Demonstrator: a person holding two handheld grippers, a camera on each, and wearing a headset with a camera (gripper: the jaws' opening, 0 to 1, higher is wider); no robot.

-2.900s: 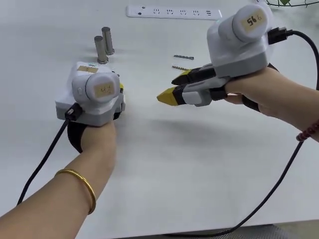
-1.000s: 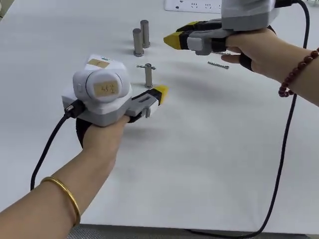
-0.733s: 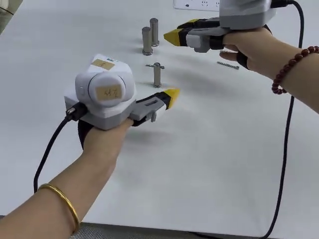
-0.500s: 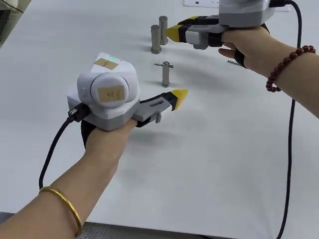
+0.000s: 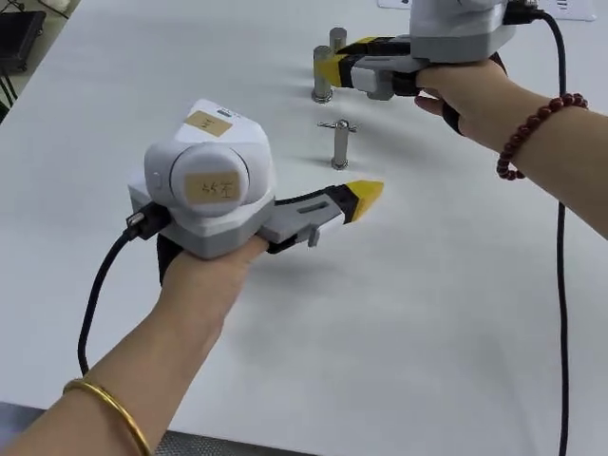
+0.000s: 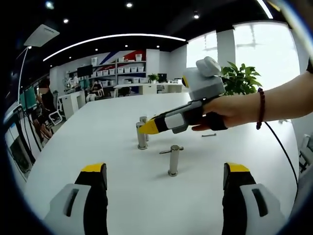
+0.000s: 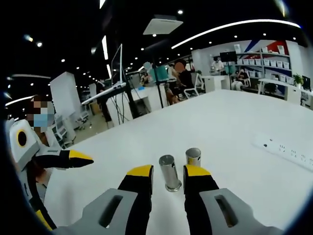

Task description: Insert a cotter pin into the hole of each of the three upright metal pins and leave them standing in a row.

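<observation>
Three upright metal pins stand on the white table (image 5: 446, 313). The nearest pin (image 5: 339, 142) (image 6: 173, 160) has a cotter pin through its top. My left gripper (image 5: 364, 197) (image 6: 165, 169) is open wide and holds nothing, a short way in front of that pin. Two bare pins (image 5: 323, 76) (image 5: 337, 38) stand farther back. My right gripper (image 5: 330, 66) (image 7: 168, 171) is open with its jaws a little apart. The nearer bare pin (image 7: 169, 172) stands just ahead of that gap, untouched, and the other bare pin (image 7: 193, 156) is behind it.
A loose cotter pin (image 6: 209, 134) lies on the table behind the right hand. A white power strip (image 7: 283, 149) runs along the far side. Both grippers trail black cables (image 5: 560, 285). Office desks and people are in the background.
The left gripper has drawn back from the pin that carries the cotter pin, which now stands free. The right gripper has moved up to the two bare pins. The head camera has shifted.
</observation>
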